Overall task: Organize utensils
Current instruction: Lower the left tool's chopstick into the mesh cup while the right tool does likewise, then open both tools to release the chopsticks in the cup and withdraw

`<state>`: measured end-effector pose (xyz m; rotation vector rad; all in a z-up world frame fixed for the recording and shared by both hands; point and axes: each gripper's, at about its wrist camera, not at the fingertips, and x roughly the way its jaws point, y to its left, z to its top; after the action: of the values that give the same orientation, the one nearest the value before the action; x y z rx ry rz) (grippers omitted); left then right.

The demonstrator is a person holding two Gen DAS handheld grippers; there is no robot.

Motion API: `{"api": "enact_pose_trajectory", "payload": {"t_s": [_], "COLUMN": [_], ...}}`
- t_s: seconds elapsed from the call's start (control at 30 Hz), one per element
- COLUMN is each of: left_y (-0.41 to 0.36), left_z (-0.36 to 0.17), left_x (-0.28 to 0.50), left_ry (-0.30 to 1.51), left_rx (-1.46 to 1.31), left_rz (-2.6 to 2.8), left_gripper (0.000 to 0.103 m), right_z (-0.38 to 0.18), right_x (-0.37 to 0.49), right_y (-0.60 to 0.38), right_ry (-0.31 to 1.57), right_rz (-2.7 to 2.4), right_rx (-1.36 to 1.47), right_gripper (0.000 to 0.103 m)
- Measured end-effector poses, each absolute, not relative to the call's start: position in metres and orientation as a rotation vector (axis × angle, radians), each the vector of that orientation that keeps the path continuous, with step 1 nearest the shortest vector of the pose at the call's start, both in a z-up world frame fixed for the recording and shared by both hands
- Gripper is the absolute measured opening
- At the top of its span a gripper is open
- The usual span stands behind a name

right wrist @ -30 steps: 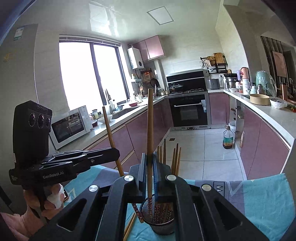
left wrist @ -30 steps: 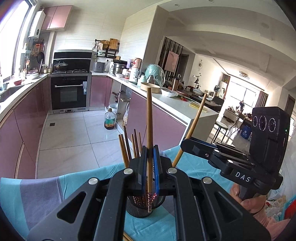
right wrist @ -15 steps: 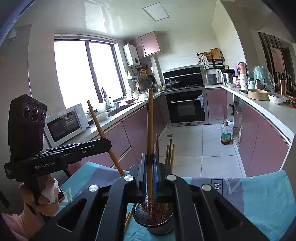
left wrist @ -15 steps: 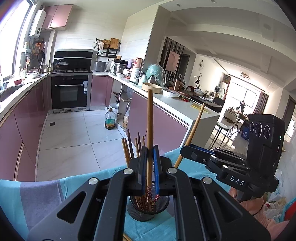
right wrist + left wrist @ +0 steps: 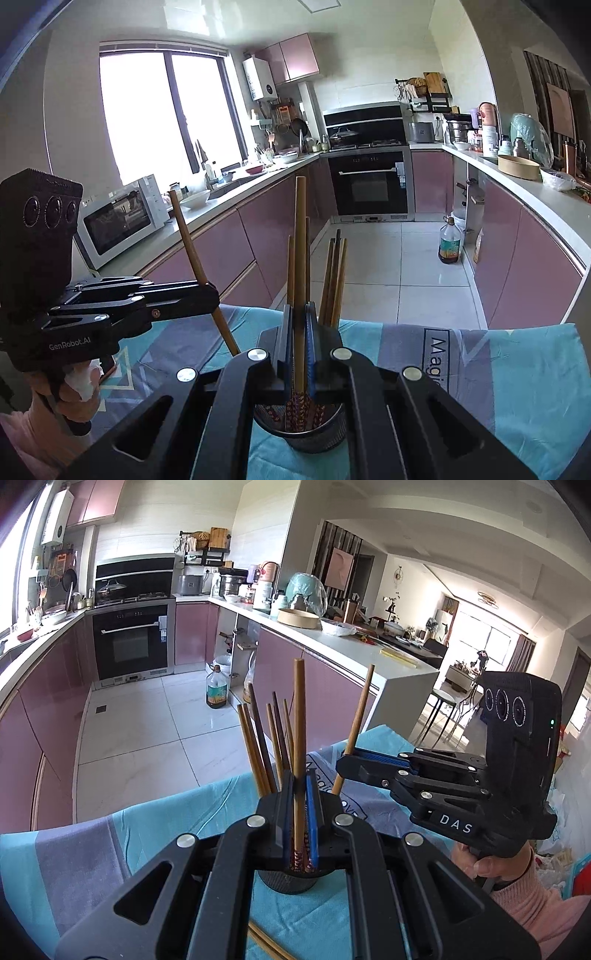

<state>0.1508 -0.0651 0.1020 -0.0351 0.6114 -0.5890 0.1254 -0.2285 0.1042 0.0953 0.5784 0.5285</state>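
Wooden chopstick | clamped upright in left hand-held gripper | above holder

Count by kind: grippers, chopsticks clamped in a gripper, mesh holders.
Grippers: 2 (left gripper, right gripper)
Clamped chopsticks: 2 (left chopstick, right chopstick)
Mesh holder: 1
Total: 5

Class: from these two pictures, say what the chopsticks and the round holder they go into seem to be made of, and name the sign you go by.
Chopsticks: likely wood or bamboo, a matt tan-brown with patterned red lower ends. Holder: seemingly black metal mesh, since its wall shows a fine see-through grid.
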Motion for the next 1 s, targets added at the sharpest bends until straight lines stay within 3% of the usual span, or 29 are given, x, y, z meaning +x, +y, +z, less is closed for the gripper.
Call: {"api": "enact_pose_trajectory", "payload": {"t_s": [0.67,0.93,1.0], "left_y": [-0.08,-0.071,-0.065], "left_z": [0.067,0.058,0.057], "left_x": [0.187,0.18,0.172], "left_ry": [0.713,0.681,0.659], "left_rx": [-0.031,-0.037,-0.04], "left_rz": [-0.545,-0.512,-0.497], "left_gripper": [0.009,0.016,0.023], "right_z": [0.08,0.077,0.078], "right_x": [0.145,0.131,0.125], "right_y": [-0.22,-0.222,-0.223], "right_ry": [0.67,0.664,0.658], "right_rz": [0.492,0.511,0.527], "right_rx": [0.086,0.1,0.107], "right_gripper": [0.008,0.014,0.016]}}
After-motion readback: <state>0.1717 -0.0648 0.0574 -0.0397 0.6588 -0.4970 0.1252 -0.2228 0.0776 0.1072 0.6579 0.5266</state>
